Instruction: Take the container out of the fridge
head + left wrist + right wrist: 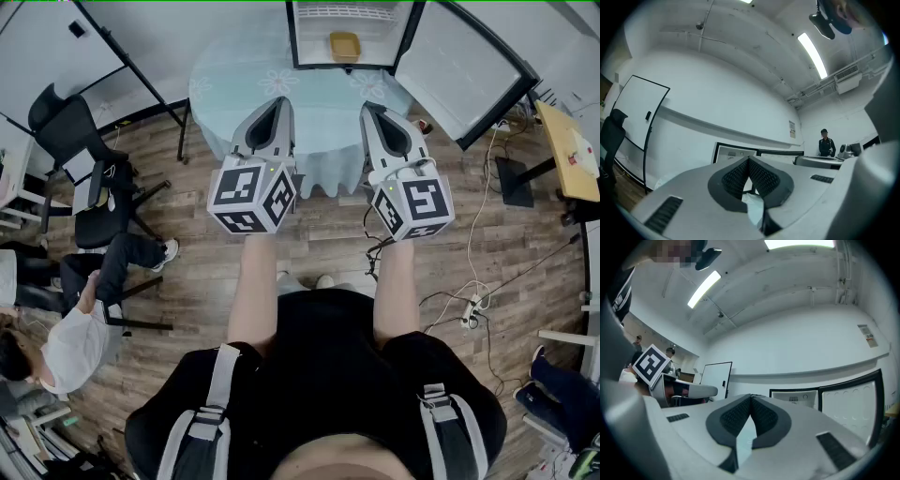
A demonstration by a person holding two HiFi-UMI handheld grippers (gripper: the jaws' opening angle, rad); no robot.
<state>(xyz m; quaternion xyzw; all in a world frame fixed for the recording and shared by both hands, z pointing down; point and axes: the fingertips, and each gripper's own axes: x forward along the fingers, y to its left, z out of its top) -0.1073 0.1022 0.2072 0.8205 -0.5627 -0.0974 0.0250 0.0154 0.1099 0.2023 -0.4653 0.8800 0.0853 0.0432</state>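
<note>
Head view: the container (344, 45) is a small, shallow, amber-yellow tub, squarish with rounded corners and open on top. It sits on the white wire shelf (323, 14) inside the mini fridge (292, 37), towards the right side of the compartment. Can't tell if anything is in it. The fridge has a black frame and white inside, and stands at the far side of a round table (230, 89) with a pale blue flower-print cloth. The fridge door (459, 70) is swung wide to the right.

My left gripper (281, 99) and right gripper (367, 106) are side by side, both aimed at the fridge, tips over the near part of the table and well short of the container. My bare forearms (255, 291) reach straight forward, roughly parallel, and the marker cubes (251, 197) face back at the camera over the wood floor (319, 234).

In the left gripper view the jaws are closed, ribbed pads (761, 176) meeting at the tip, nothing between them. The right gripper view is the same: jaws together, pads (764, 416) touching at the tip, no object gripped. The fridge shows beyond each pair of jaws.
</note>
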